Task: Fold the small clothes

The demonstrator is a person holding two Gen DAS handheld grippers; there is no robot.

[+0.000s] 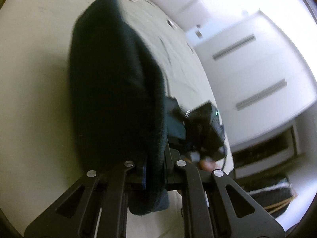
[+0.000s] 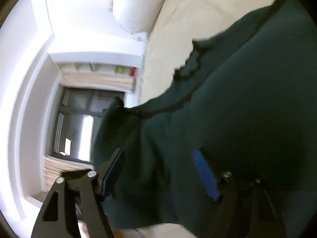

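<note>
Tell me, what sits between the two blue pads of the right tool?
Dark green cloth lies between the pads; they stand apart, not pressing it. The right wrist view shows this.

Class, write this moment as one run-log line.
left gripper: shut on dark green garment | right gripper: open, garment between pads | surface: cream bed sheet

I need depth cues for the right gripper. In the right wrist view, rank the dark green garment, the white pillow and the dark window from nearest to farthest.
1. dark green garment: lies between the open fingers of the right gripper, filling the right side.
2. white pillow: on the bed beyond the garment, top centre.
3. dark window: in the far wall, left.
</note>
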